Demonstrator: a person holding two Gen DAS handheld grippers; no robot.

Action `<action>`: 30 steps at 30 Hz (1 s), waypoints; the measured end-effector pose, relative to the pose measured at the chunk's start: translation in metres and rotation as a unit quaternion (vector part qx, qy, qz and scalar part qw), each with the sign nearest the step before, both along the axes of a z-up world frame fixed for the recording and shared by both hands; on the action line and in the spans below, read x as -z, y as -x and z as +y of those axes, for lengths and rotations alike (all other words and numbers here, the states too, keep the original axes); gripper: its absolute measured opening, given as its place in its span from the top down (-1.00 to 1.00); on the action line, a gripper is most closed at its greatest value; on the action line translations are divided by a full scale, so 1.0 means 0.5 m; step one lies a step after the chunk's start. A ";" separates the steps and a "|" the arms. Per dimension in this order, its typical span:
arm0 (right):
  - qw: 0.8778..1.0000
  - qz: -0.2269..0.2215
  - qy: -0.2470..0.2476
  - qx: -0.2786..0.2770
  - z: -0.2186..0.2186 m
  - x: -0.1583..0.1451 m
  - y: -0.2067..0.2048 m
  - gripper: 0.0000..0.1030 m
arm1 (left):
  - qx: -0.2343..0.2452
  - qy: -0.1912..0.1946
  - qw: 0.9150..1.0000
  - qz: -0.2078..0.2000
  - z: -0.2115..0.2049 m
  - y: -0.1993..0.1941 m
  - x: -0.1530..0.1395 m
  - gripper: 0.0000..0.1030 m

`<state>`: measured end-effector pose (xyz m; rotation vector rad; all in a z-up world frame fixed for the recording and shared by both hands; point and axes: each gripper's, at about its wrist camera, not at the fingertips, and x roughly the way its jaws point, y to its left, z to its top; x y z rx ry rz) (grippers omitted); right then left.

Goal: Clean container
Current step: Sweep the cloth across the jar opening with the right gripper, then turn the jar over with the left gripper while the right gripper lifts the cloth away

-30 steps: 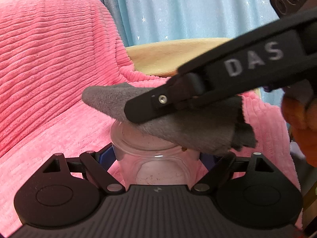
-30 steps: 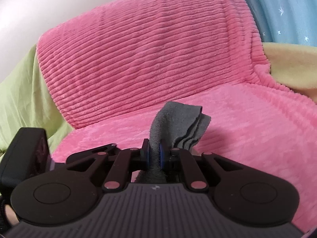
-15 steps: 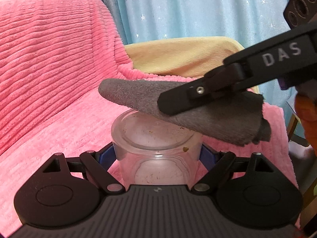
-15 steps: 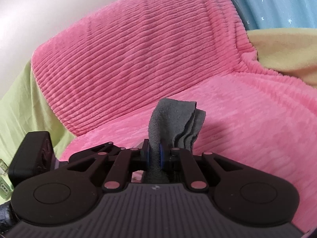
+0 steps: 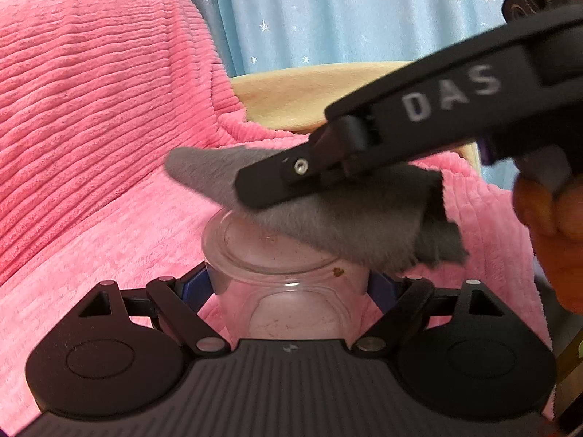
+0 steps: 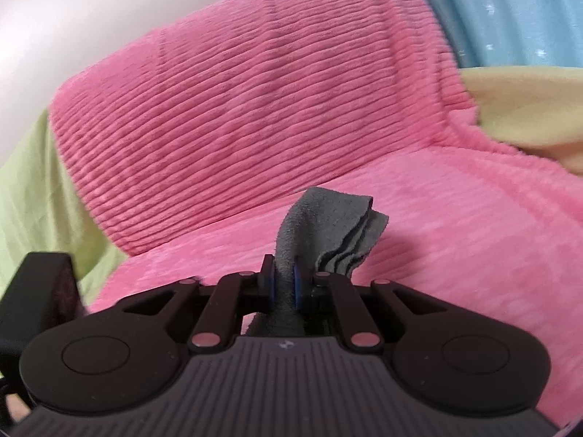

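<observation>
Container [image 5: 288, 284], brown crumbs [image 5: 338, 272] inside

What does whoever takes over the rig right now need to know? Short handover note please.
Left tool: shut on the clear container, holding it upright over the pink blanket.
Right tool: shut on the folded grey cloth, which lies across the far-right part of the container's rim in the left wrist view.
Done: both things are gripped and the cloth is at the mouth.
Left: brown specks show on the wall near the rim and residue on the bottom, so the inside likely needs more wiping. Keep both grips; the container is held in the air.
</observation>
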<state>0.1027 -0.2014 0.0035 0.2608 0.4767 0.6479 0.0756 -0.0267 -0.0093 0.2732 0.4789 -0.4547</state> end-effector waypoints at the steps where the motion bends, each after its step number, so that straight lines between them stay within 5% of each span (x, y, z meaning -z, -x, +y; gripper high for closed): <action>1: 1.000 0.004 -0.004 0.009 -0.010 0.000 -0.001 0.88 | 0.001 -0.002 1.000 0.000 -0.001 0.001 0.000 -0.67; 6: 0.998 0.017 -0.033 0.056 -0.060 0.005 -0.003 0.87 | 0.008 -0.023 1.000 0.008 -0.008 0.002 0.006 -0.67; 13: 0.985 0.045 -0.074 0.149 -0.139 0.028 -0.028 0.86 | 0.001 -0.006 0.999 0.035 0.010 0.001 -0.008 -0.70; 23: 0.983 0.066 -0.084 0.151 -0.149 0.037 -0.031 0.86 | -0.020 0.046 0.997 0.052 0.013 -0.032 -0.046 -0.69; 30: 0.982 0.075 -0.085 0.152 -0.152 0.051 -0.039 0.86 | -0.029 0.086 0.996 0.026 0.001 -0.055 -0.087 -0.67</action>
